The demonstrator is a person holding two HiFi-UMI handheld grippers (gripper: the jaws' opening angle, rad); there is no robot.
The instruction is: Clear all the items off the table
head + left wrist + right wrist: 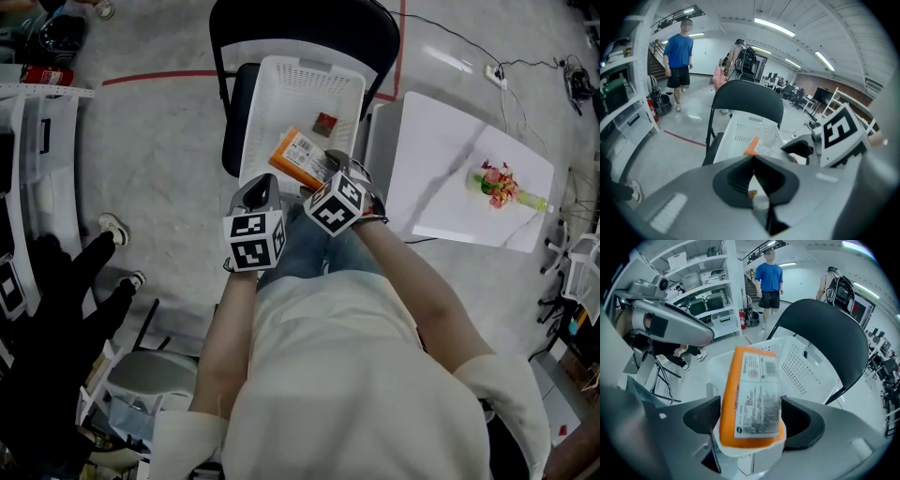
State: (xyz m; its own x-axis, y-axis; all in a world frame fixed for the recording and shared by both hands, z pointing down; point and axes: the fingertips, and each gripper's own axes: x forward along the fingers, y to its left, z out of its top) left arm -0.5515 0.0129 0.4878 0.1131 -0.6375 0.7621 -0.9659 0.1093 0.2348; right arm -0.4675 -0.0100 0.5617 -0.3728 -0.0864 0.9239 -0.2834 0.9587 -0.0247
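Head view: one orange packet (298, 157), one white basket (309, 66)

The person wears a cream short-sleeved shirt (347, 375) and blue jeans (307, 255). The grey left gripper (753, 160) and right gripper (750, 420) each carry a black-and-white marker cube (255, 240).

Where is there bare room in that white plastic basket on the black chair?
Bare floor lies along the white perforated basket's left wall and its far end, beside the black chair back. The right side is crowded: a small dark red item by the right wall, the orange packet nearer, between the right gripper's jaws.
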